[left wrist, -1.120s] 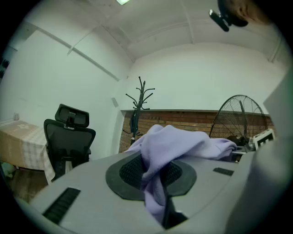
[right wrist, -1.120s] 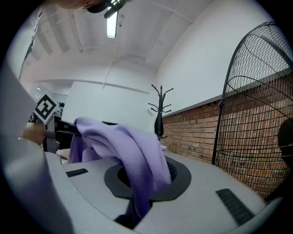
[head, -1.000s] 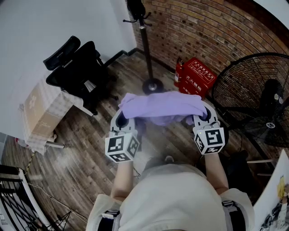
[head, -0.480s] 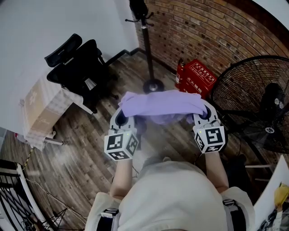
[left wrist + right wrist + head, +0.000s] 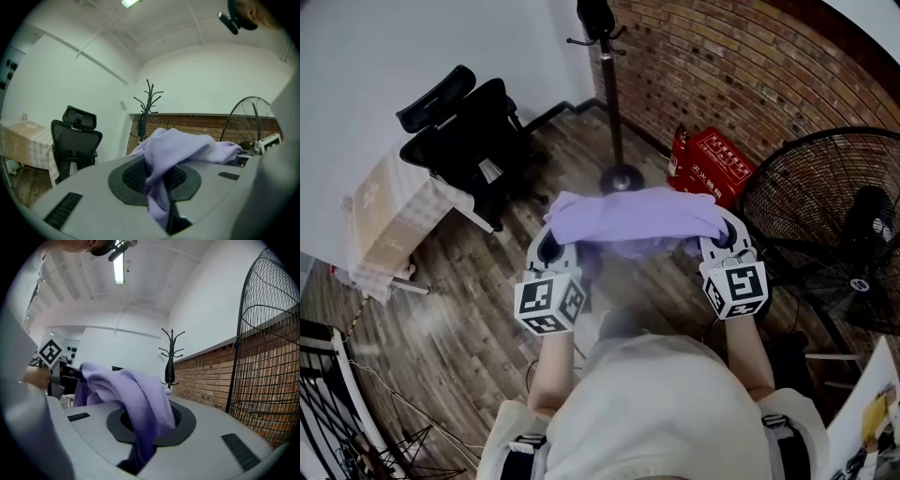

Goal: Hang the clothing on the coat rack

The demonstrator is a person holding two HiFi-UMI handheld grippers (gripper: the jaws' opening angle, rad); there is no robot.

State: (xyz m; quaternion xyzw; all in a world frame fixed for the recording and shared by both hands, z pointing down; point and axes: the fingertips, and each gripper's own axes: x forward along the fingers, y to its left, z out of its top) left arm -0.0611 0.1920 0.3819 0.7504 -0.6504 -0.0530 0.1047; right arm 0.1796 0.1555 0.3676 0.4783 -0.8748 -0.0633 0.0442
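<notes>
Two claws: left claw (image 5: 161,201) and right claw (image 5: 140,441) each pinched tight on purple garment (image 5: 637,216).
Coat rack (image 5: 611,103): beyond, well apart.

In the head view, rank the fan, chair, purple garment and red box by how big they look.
1. fan, largest, though cut off at the frame edge
2. chair
3. garment, close to the chair's size and nearer the camera, so that pair is unsure
4. red box, smallest
</notes>
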